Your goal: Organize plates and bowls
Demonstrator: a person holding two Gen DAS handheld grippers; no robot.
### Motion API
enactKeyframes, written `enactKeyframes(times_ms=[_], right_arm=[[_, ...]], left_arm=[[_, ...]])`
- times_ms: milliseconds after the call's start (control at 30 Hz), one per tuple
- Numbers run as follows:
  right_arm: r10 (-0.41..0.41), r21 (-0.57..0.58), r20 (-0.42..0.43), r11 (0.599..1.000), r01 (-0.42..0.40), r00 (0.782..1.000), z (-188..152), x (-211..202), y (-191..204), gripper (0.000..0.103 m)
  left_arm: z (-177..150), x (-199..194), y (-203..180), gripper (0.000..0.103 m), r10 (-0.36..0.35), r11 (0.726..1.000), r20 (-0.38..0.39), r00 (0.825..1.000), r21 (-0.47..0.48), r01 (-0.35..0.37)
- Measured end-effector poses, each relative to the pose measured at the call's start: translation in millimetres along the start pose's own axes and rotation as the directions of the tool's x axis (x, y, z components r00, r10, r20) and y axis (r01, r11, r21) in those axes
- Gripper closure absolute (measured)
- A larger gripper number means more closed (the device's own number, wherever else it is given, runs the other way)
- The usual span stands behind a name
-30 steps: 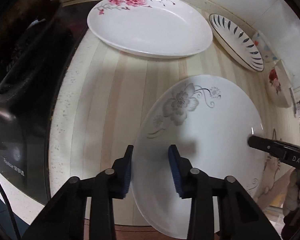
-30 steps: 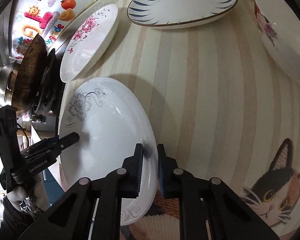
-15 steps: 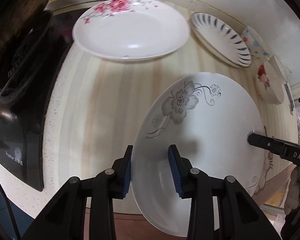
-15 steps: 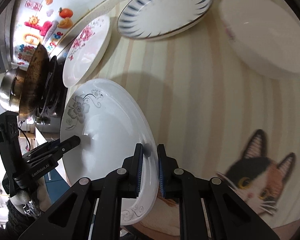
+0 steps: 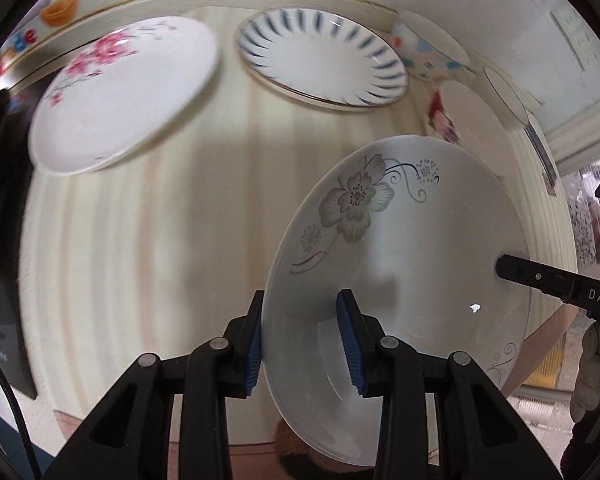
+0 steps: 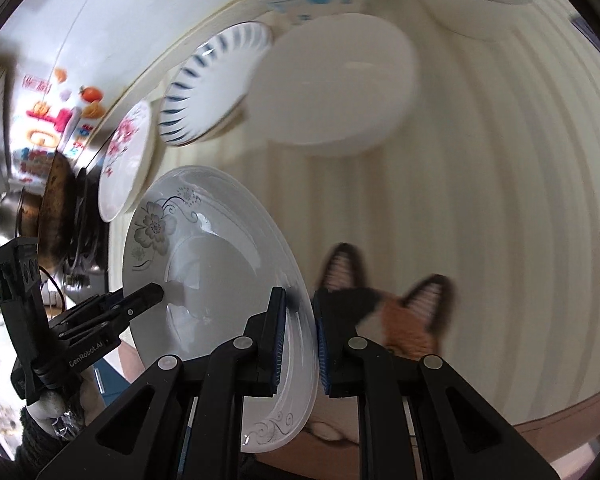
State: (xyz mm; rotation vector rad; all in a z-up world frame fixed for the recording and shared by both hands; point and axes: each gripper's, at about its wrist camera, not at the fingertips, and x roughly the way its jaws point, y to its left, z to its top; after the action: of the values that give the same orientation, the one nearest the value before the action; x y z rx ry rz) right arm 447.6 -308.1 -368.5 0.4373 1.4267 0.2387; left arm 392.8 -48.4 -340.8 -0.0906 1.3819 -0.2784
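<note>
Holding the grey-flower plate between both tools, I have my left gripper clamped on its near-left rim and my right gripper clamped on the opposite rim, so the plate spans the gap between my two hands, tilted and lifted clear of the striped countertop. From my left fingers the plate stretches away to the right and forward; neither hand is nearer, since each pinches one edge. Ahead and to the left, toward the back edge of the countertop, lies the pink-blossom plate, with the blue-striped plate beside it. I judge either could take this one on top, which would mean carrying it forward and left while levelling it. Bowls sit near the back right corner, well apart from that path.
</note>
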Motion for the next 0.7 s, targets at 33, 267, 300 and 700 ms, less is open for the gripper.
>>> enactKeyframes(times_ms=[33,267,300,700], right_arm=[[-0.004,0.011,-0.001,1.0,0.004,1.0,-0.5,-0.6,-7.7,0.087],[-0.013,0.06,-0.018,0.998,0.014,1.0,0.4,9.0,-36.5,0.087],[-0.012,0.065,-0.022,0.998,0.013,1.0,0.9,10.7,-39.3,0.087],[0.0,0.065,-0.054,0.998,0.003,0.999,4.7,22.3,-51.4,0.086]], left_arm=[[1.1,4.3,-5.3,0.071,-0.001,1.0,-0.007,1.0,0.011,0.002],[9.2,28.4,-24.4,0.071,-0.005,0.999,-0.049,0.999,0.037,0.007],[10.6,31.2,-25.6,0.071,-0.003,0.999,-0.055,0.998,0.037,0.005],[14.9,37.9,-42.7,0.071,0.036,0.999,-0.062,0.997,0.036,-0.034]])
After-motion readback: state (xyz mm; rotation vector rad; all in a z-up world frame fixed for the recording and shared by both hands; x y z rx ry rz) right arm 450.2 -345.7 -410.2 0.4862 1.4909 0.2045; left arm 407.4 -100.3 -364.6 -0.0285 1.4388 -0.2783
